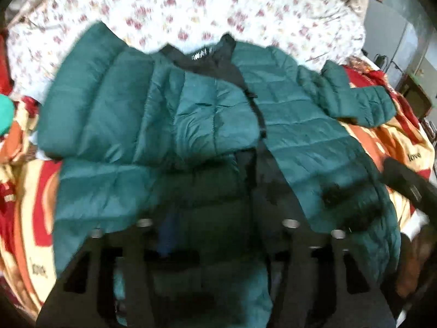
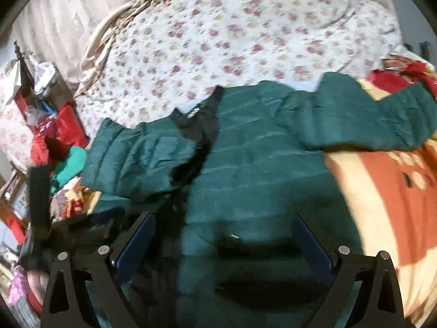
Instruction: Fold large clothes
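A dark green puffer jacket lies face up on the bed, its black collar toward the far side. One sleeve is folded in across the chest. The other sleeve lies stretched out to the right. My left gripper hovers over the jacket's lower front, jaws apart, with nothing pinched between them. My right gripper is open above the hem area near a black pocket trim. It shows as a dark shape at the right edge of the left wrist view.
A white floral quilt is bunched behind the jacket. Under it lies a red, orange and cream blanket. Red bags and clutter stand left of the bed, and a cabinet stands to the right.
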`<control>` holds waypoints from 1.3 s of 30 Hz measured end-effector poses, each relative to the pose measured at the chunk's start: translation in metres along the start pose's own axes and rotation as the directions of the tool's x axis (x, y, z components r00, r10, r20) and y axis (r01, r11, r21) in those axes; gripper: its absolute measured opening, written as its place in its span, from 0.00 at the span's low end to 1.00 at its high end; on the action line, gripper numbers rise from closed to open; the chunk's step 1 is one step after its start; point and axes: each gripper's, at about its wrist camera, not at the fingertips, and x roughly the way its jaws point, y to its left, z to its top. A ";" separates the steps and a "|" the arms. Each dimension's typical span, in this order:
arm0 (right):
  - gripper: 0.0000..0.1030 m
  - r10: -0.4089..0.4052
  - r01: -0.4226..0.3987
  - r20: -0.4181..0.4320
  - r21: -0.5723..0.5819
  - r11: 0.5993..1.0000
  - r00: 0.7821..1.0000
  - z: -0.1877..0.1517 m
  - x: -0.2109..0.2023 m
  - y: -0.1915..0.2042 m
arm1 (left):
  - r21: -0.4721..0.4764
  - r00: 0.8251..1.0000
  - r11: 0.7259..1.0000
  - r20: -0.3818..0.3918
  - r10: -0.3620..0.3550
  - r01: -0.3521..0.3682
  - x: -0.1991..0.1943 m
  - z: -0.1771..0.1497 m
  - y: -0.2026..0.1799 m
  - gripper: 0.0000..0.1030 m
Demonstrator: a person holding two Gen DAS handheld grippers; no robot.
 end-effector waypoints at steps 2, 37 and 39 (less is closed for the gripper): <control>0.97 0.008 -0.008 -0.036 0.007 1.000 0.999 0.008 0.016 0.005 | -0.004 0.999 1.000 0.048 0.019 -0.019 -0.017 -0.011 0.006 0.62; 0.13 -0.277 0.316 -0.256 0.130 0.940 0.926 0.108 0.157 -0.046 | -0.144 0.933 0.931 0.082 0.349 -0.336 -0.001 -0.057 0.106 0.62; 0.14 -0.272 0.316 -0.256 0.149 0.937 0.928 0.101 0.165 -0.053 | -0.142 0.933 0.930 0.078 0.351 -0.338 0.001 -0.057 0.106 0.62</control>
